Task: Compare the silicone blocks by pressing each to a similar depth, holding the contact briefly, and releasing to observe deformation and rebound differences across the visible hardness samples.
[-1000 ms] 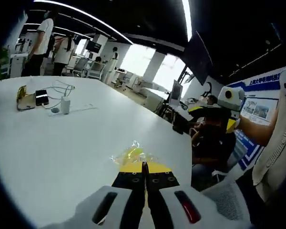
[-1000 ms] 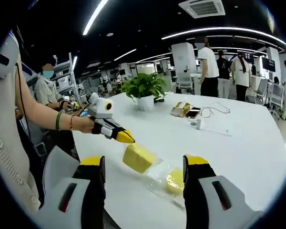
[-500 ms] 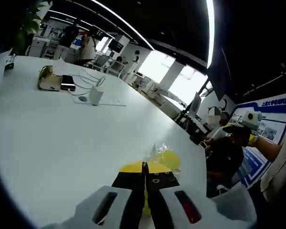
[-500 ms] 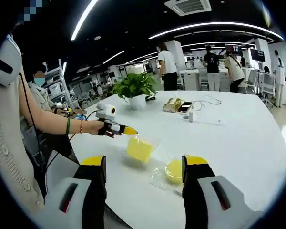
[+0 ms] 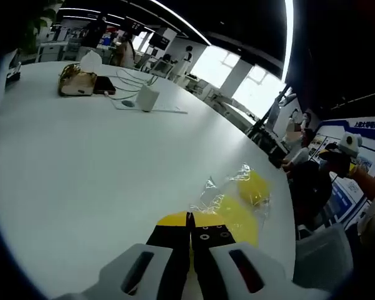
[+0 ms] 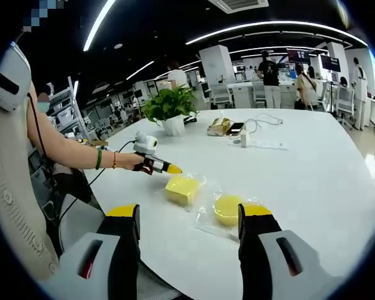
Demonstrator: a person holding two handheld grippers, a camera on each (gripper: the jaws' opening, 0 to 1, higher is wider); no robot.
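The left claw (image 6: 170, 169) is pinched tight beside the square block (image 6: 182, 188); the right claw (image 6: 186, 219) gapes wide near the round block (image 6: 227, 209).

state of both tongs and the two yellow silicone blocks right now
left tongs: shut, tips beside the square block, contact unclear
right tongs: open, off the table, holding nothing
square block: flat on the table, in clear wrap
round block: flat on the table, in clear wrap

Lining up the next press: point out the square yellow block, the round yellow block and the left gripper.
square yellow block (image 6: 182, 188), right gripper view, its top face.
round yellow block (image 6: 227, 209), right gripper view, middle of its top.
left gripper (image 6: 172, 169), right gripper view, yellow tips of its closed jaws.
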